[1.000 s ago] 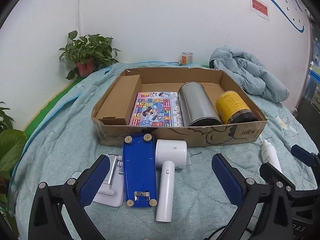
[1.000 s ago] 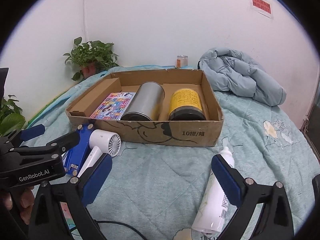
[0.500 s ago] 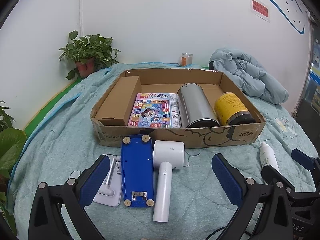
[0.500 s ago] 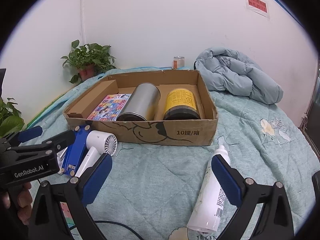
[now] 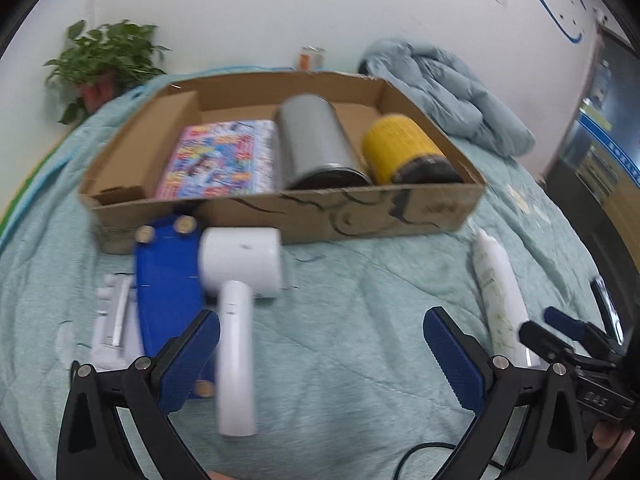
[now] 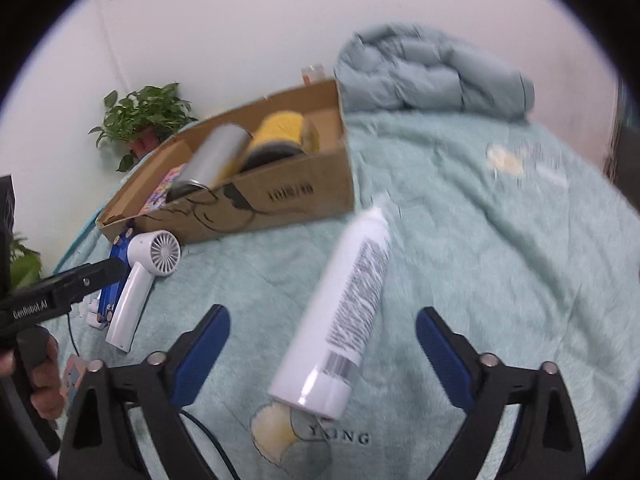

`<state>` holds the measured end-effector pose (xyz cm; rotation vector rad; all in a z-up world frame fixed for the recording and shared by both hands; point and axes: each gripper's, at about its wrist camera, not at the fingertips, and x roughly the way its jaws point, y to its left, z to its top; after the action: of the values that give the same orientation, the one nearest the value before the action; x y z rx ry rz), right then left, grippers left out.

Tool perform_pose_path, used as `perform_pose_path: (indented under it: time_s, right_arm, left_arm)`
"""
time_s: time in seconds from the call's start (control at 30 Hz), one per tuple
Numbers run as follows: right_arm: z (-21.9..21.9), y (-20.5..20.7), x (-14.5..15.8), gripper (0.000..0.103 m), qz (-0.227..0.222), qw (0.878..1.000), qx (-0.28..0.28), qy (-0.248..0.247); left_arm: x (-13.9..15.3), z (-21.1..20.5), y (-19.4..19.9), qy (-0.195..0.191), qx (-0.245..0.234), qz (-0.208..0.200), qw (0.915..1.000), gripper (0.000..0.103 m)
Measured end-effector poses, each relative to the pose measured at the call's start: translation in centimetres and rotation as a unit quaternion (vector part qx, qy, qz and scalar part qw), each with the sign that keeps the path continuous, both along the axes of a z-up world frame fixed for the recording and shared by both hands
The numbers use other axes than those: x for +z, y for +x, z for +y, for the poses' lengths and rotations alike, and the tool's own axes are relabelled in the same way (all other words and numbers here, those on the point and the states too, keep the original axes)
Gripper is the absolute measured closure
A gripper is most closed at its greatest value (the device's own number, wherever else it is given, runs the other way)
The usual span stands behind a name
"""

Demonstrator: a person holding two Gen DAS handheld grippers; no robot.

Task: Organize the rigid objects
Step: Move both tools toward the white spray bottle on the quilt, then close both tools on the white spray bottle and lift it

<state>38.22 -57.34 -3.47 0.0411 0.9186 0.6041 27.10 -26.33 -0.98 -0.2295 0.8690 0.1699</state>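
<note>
A white bottle (image 6: 348,304) lies on the teal bedspread between the jaws of my right gripper (image 6: 322,344), which are closing without touching it. My left gripper (image 5: 322,352) stands open over the spread, its left pad beside the handle of a white hair dryer (image 5: 240,300). The dryer rests against a blue flat device (image 5: 168,292) with a small white stand (image 5: 110,320) at its left. Behind them a cardboard box (image 5: 360,216) holds a colourful book (image 5: 218,158), a grey can (image 5: 316,148) and a yellow can (image 5: 404,152). The same bottle (image 5: 498,300) shows at the right of the left wrist view.
A folded pale-blue quilt (image 6: 432,68) lies behind the box at the right. A potted plant (image 5: 104,64) stands at the back left by the wall, with a small jar (image 5: 310,56) behind the box. A person's hand (image 6: 44,380) holds the left tool.
Both grippers have dipped and moved forward. The right one has swung so the bottle now lies between its jaws, and those jaws have narrowed. The left one has shifted right of the dryer.
</note>
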Motion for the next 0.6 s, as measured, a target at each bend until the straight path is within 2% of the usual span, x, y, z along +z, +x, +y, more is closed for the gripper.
perform_pose_path:
  time_s: [0.07, 0.17, 0.2, 0.27, 0.33, 0.37, 0.47, 0.53, 0.6]
  right_arm:
    - [0.0, 0.3, -1.0, 0.035, 0.023, 1.0, 0.002, -0.005]
    - [0.6, 0.9, -2.2, 0.051, 0.057, 0.998, 0.003, -0.01]
    - [1.0, 0.9, -2.5, 0.051, 0.062, 0.998, 0.01, -0.008]
    - [1.7, 0.3, -2.3, 0.052, 0.04, 0.999, 0.018, -0.031]
    - [2.6, -0.7, -2.0, 0.053, 0.005, 0.997, 0.053, -0.063]
    - [3.0, -1.3, -1.8, 0.053, -0.013, 0.994, 0.076, -0.078]
    - [4.2, -4.2, -1.5, 0.052, -0.067, 0.976, 0.17, -0.119]
    - [4.6, -5.6, -1.4, 0.052, -0.075, 0.966, 0.213, -0.125]
    - [4.3, -6.1, -1.3, 0.051, -0.062, 0.968, 0.225, -0.096]
  left_arm:
    - [-0.8, -0.9, 1.1, -0.022, -0.019, 0.011, 0.9995, 0.0]
    - [-1.8, -2.2, 3.0, -0.061, -0.046, 0.031, 0.9966, 0.001]
    - [-2.0, -2.6, 3.7, -0.071, -0.054, 0.038, 0.9953, 0.001]
    - [-2.6, -3.3, 4.8, -0.09, -0.069, 0.05, 0.9923, 0.001]
    - [-3.2, -3.8, 5.6, -0.112, -0.077, 0.063, 0.9887, 0.002]
    - [-3.5, -3.9, 5.9, -0.125, -0.081, 0.069, 0.9864, 0.002]
    - [-4.6, -4.1, 6.3, -0.158, -0.089, 0.083, 0.9799, 0.002]
    - [-5.6, -4.1, 6.6, -0.179, -0.09, 0.097, 0.9749, 0.005]
    - [-6.6, -4.3, 6.8, -0.193, -0.087, 0.111, 0.971, 0.009]
